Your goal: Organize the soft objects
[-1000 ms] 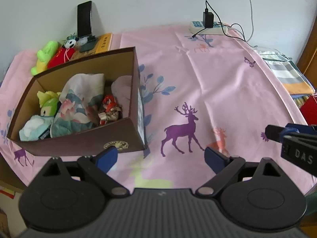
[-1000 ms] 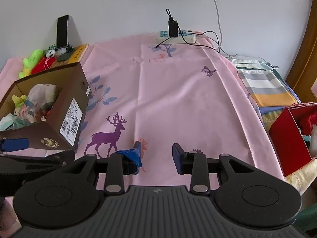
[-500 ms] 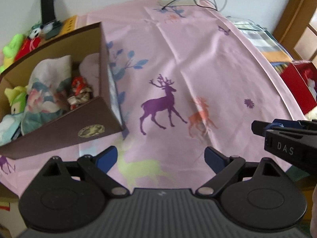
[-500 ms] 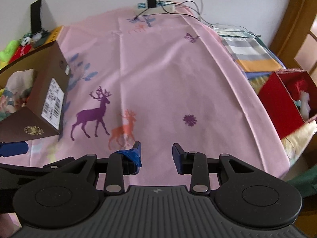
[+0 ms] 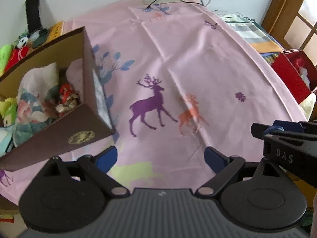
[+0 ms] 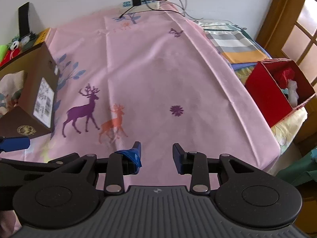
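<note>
Pink cloth [image 6: 158,75], printed with deer, lies bare in front of you: no loose soft thing shows on it in either view. Your left gripper [image 5: 160,156] stands wide apart with nothing between its pads, and your right gripper [image 6: 156,152] is parted too, empty over the cloth (a bit of blue tape hangs off one pad, nothing more).

The soft things sit in the brown cardboard box [image 5: 65,130] at your left: a floral cloth [image 5: 29,103], a red-and-tan knotted piece [image 5: 66,97] and a green plush [image 5: 8,111] lie piled inside. A red box [image 6: 265,97] at the right edge holds a red tuft and something white.

A few plush toys [image 5: 11,53] lie behind the brown box by the wall, outside it. Judging by that, most of the sorting looks done, and those toys may be what is left.
</note>
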A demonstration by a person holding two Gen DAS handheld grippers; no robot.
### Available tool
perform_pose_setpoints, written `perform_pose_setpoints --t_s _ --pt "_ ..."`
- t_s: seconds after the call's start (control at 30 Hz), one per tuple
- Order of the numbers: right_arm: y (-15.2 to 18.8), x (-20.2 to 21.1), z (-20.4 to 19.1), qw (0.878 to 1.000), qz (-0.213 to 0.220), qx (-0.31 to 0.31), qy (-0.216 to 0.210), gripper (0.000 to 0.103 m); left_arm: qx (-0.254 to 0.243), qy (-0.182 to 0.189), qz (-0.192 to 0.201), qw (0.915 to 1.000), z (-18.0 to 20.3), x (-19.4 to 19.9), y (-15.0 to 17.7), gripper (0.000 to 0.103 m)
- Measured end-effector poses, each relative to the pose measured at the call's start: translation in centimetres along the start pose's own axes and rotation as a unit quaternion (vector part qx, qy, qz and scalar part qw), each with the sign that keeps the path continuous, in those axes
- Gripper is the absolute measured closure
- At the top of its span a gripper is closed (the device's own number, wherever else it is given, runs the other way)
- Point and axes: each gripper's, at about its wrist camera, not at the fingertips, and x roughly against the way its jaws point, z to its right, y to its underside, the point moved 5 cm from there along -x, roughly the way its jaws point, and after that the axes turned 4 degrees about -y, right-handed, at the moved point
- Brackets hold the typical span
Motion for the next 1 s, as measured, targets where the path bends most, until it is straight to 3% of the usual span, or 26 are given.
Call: perform_pose_setpoints --t_s 0.33,0.47,0.73,1.0 --pt "-0.2 -0.4 -6.0 0.998 -0.006 0.056 -0.033 0.085 0.053 -0.03 -0.006 0.9982 -6.3 0.7 1.7 0.009" --pt "-0.4 -0.3 -9.2 0.995 -0.009 0.08 -0.057 0.085 0.075 -0.053 0.012 0.9957 -9.6 2.0 2.4 0.009" --pt "-1.1 1.1 -16.4 0.986 0.011 0.122 -0.11 0.084 0.106 -0.119 0.05 0.9859 -16.6 4.9 3.3 0.009" --pt "-1.5 2.0 -21.4 0.981 0.032 0.142 -0.127 0.084 0.147 -0.138 0.058 0.9778 -21.9 6.6 3.9 0.009"
